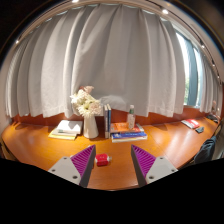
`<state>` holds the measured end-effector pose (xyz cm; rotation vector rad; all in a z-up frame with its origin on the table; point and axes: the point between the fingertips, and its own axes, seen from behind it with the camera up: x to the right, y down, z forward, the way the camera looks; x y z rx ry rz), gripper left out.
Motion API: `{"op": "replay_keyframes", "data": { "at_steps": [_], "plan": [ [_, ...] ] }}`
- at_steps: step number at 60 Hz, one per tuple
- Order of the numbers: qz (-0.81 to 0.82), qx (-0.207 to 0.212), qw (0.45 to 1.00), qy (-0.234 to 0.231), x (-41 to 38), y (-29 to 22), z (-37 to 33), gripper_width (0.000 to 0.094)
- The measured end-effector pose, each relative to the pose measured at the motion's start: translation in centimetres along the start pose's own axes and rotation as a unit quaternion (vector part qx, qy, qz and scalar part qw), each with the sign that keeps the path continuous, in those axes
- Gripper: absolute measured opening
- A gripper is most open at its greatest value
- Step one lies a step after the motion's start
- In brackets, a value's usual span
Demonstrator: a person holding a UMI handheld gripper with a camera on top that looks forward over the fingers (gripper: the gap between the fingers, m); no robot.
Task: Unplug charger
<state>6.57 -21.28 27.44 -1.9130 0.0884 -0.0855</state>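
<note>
Curtains (110, 60) hang closed along the far side of a wooden bench (40, 145), and we look across it from low down. Our gripper (113, 162) is released: the two fingers, with their purple pads (83, 159), stand well apart and grasp nothing. A small red object (102, 159) lies on the bench between the fingers, nearer the left one; we cannot tell what it is, or whether it belongs to the charger.

Beyond the fingers stand a vase of white flowers (87, 104), an open book (66, 129) to its left, some upright books (107, 120) beside the vase, a bottle (130, 117), and a flat stack of books (127, 133) in front of the bottle. Further right, near the bench's far end, lie a reddish item (190, 123) and a dark one (200, 129).

We see no charger, cable or socket that we could name with confidence. We judge the task to be at its very start: nothing is unplugged, nothing is gripped, and what remains is everything, namely finding the charger, closing on it and pulling it free.
</note>
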Motion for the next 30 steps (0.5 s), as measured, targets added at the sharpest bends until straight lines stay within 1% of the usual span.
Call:
{"op": "replay_keyframes", "data": {
  "at_steps": [9, 16, 30],
  "plan": [
    [-0.013, -0.018, 1.0, -0.011, -1.9, 2.6, -2.4, 0.0694],
    [-0.019, -0.027, 0.999, -0.009, -2.3, 4.0, -3.5, 0.0695],
    [-0.021, -0.02, 1.0, -0.009, -2.8, 4.2, -4.6, 0.0695]
  ]
}}
